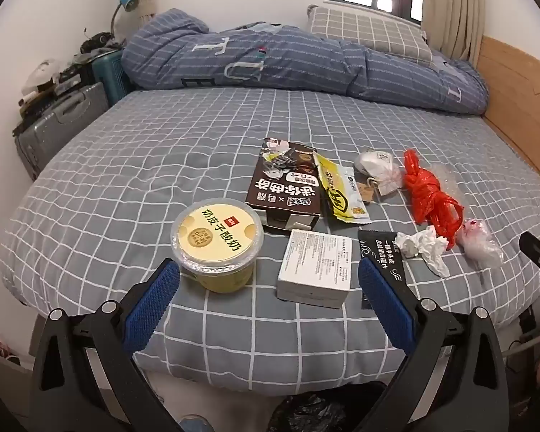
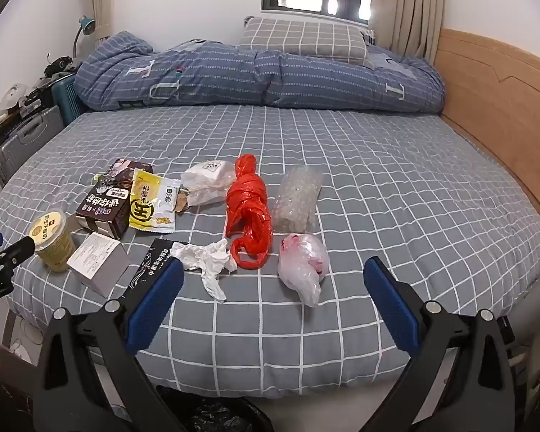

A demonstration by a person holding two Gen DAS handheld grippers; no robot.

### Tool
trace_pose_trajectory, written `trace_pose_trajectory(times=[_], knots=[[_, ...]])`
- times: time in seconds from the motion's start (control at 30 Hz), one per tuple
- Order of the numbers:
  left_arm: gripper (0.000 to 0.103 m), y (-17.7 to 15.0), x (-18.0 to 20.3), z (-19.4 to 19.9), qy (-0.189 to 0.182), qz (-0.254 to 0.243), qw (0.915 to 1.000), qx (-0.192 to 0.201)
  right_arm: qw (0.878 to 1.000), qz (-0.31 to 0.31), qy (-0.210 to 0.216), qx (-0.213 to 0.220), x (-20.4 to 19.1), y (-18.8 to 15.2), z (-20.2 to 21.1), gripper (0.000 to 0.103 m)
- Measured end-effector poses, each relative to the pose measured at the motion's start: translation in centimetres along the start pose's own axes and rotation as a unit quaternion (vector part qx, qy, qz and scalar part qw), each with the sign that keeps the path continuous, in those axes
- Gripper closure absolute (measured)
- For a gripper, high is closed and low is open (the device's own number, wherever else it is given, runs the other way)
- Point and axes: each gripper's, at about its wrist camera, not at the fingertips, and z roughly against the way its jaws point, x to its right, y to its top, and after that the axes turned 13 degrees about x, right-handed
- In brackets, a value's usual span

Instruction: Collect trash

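Trash lies on the grey checked bed (image 1: 126,165). A yellow yogurt cup (image 1: 217,243) and a small white box (image 1: 315,268) sit just ahead of my open left gripper (image 1: 268,270), with nothing between its blue pads. Behind them are a brown cookie box (image 1: 286,183) and a yellow wrapper (image 1: 342,190). My right gripper (image 2: 273,270) is open and empty above the bed's near edge. Just beyond it lie a crumpled white tissue (image 2: 208,259), a red plastic bag (image 2: 250,212) and a clear knotted bag (image 2: 304,262). A black sachet (image 2: 151,266) lies by its left finger.
A black bin bag (image 2: 212,415) sits on the floor below the bed's near edge. A bubble-wrap piece (image 2: 297,198) and a white pouch (image 2: 208,180) lie further back. A folded blue quilt (image 2: 255,75) and pillow fill the far end; a wooden headboard (image 2: 496,100) stands right, suitcases (image 1: 54,126) left.
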Motion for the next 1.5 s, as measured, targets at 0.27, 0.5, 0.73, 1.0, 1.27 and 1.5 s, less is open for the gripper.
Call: trace_pose_trajectory(times=[0.27,0.5,0.73,1.0,1.27,1.5], knots=[[0.006,-0.2,0.3,-0.2,0.001,-0.012,0.9999,0.000,1.000,-0.001,0.007,0.011,-0.2,0.2,0.4,0.007],[0.006,0.0,0.5,0.0,0.001,-0.009,1.0000,0.002,1.000,-0.007,0.004,0.006,0.1,0.2,0.3,0.007],[0.006,0.1,0.4,-0.2,-0.002,-0.006,1.0000,-0.002,1.000,-0.008,0.006,0.008,0.3,0.3,0.4,0.007],[0.006,0.3,0.7,-0.1,-0.003,-0.012,0.9999,0.003,1.000,-0.005,0.004,0.008,0.2,0.3,0.3,0.009],[0.006,0.5,0.8,0.0,-0.004,-0.013,0.9999,0.004,1.000,-0.005,0.000,0.007,0.4,0.3,0.3,0.009],[0.006,0.5,0.9,0.0,-0.002,-0.013,0.9999,0.003,1.000,-0.005,-0.001,0.007,0.4,0.3,0.3,0.009]])
